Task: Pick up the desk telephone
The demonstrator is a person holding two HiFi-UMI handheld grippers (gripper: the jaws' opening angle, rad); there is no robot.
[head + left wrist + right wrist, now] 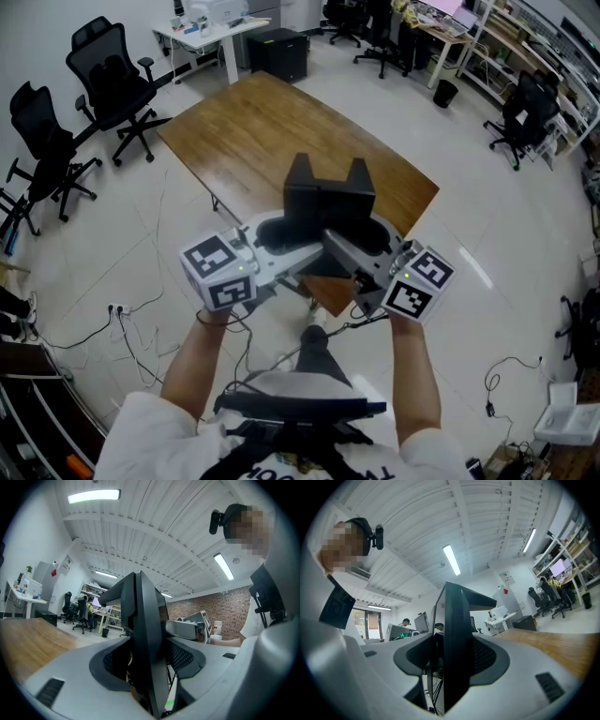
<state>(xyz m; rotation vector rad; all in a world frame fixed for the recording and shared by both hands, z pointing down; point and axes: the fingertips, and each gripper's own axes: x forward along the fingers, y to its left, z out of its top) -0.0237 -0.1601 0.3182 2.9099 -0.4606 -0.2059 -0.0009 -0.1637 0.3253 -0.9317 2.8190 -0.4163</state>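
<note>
Jaws on left gripper (147, 663), right gripper (454, 663) both clamp the black plastic desk telephone's (328, 192) edges; seems stiff, slick, light.

Black plastic desk telephone (328, 199): blocky body with two raised horns at its far end. It is clamped between the jaws of the left gripper (286, 246) and the right gripper (361, 248), ahead of both claws, each gripping a thin near edge.
</note>
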